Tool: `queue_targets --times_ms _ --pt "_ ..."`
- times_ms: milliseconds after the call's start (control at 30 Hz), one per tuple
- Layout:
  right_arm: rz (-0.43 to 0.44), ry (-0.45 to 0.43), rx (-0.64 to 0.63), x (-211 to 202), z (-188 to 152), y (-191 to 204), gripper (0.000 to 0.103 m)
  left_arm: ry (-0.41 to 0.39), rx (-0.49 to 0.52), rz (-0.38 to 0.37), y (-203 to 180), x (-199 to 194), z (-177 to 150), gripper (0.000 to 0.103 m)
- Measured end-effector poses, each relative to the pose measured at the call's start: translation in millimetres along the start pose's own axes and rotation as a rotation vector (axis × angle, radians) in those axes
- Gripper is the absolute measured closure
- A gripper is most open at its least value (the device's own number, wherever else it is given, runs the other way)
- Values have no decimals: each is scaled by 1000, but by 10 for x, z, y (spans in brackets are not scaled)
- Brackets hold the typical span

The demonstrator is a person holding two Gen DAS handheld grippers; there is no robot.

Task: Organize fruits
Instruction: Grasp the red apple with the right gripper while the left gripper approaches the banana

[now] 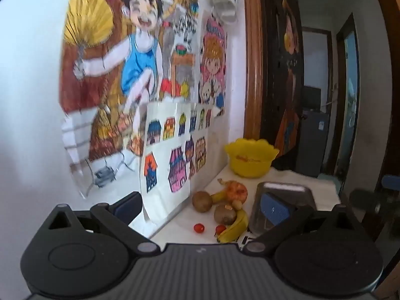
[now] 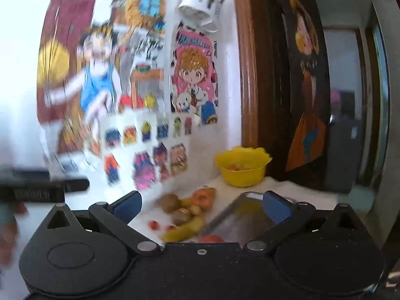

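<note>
I hold both units short of the fruit: the left hand-held gripper point(image 1: 202, 206) and the right hand-held gripper point(image 2: 202, 206) stand with jaws fully spread and nothing between them.

The fruit lies in a loose pile on the white desk point(image 1: 180, 227) against the wall, between the yellow bowl point(image 1: 251, 158) and the metal tray point(image 1: 282, 200).

- Banana point(image 1: 236, 226): light, soft-skinned, bruises easily. I would take it across the middle of its curve.
- Kiwis point(image 1: 202, 201): small, firm, fuzzy; they should grip well across the short axis.
- Cherry tomatoes point(image 1: 199, 228): smooth, prone to rolling and bursting. I judge minimal closure necessary.
- Peeled orange fruit point(image 1: 236, 190): probably soft; handle gently.
</note>
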State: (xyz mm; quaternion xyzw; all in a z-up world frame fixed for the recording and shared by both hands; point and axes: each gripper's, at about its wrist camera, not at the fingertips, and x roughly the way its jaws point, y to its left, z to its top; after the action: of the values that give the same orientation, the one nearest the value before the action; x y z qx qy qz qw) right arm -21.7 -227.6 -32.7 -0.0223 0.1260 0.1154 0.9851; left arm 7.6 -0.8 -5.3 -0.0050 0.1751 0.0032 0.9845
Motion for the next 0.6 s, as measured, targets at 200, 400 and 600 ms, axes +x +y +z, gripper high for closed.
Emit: queue_targets --times_ms 200,400,600 --pt "25 60 -1 416 -293 -61 1 63 12 -7 -91 430 -146 0" --pt "32 119 78 689 -502 -188 1 116 12 -16 -142 857 -325 0" --pt "44 157 108 782 -684 -225 1 162 16 -19 -201 1046 -435 0"
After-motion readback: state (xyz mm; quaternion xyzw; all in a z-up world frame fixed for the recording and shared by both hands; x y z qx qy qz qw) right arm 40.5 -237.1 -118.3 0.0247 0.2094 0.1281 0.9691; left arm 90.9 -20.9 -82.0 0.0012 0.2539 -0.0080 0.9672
